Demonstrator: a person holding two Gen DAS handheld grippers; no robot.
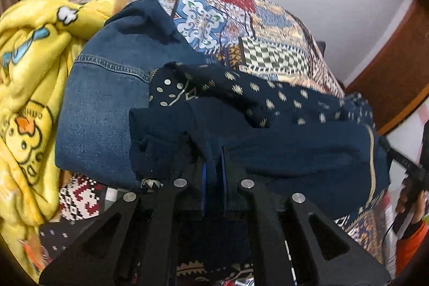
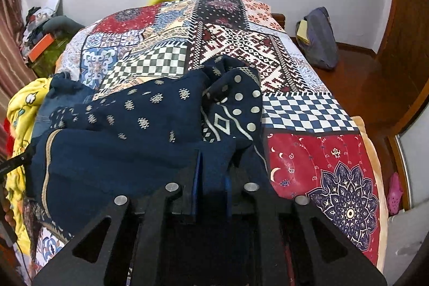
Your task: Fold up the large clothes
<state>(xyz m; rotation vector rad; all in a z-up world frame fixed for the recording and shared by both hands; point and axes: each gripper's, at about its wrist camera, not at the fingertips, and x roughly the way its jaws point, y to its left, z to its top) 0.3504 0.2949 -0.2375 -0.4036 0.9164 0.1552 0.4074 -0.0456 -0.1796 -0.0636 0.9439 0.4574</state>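
A large navy garment (image 1: 281,141) with small cream motifs and a dotted, patterned border lies bunched on the patchwork bed cover (image 1: 241,26). My left gripper (image 1: 214,160) is shut on a fold of its plain navy cloth. The garment also shows in the right wrist view (image 2: 128,136), where my right gripper (image 2: 211,168) is shut on another fold near the dotted border (image 2: 241,109). The right gripper's handle and the hand holding it (image 1: 413,184) appear at the right edge of the left wrist view.
Folded blue jeans (image 1: 102,103) lie left of the garment. A yellow duck-print blanket (image 1: 29,87) is heaped at the bed's left side. A cluttered side table (image 2: 45,44) stands far left. A grey bag (image 2: 319,36) leans on the wall by the wooden floor (image 2: 356,82).
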